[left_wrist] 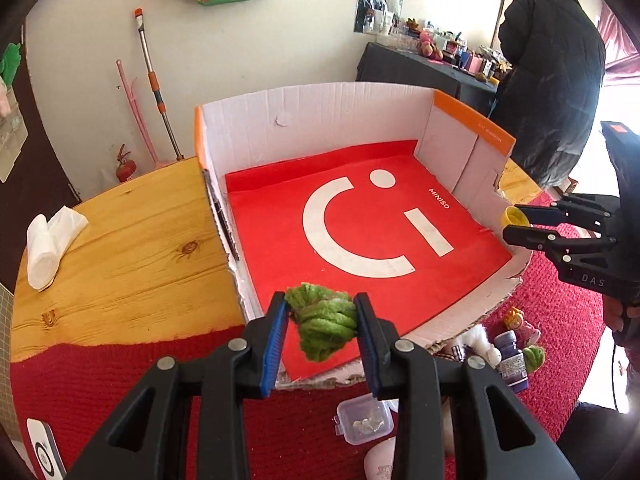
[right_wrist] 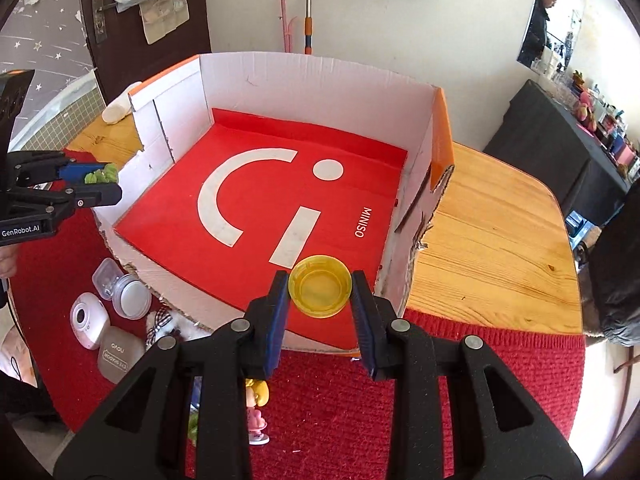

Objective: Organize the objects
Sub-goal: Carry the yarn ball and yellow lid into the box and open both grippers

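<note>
The box point(left_wrist: 352, 120) holds nothing but its red liner. The left hand-held gripper point(left_wrist: 321, 320) pinches a green yarn bundle point(left_wrist: 326, 322) over the near edge; the right hand-held gripper point(right_wrist: 320, 290) pinches a yellow lid point(right_wrist: 320, 290) likewise. Several items point(right_wrist: 120, 320) remain on the red cloth point(right_wrist: 460, 360) outside: the task looks barely begun.

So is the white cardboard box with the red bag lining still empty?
Empty: the white cardboard box shows only the flat red bag on its floor.
</note>
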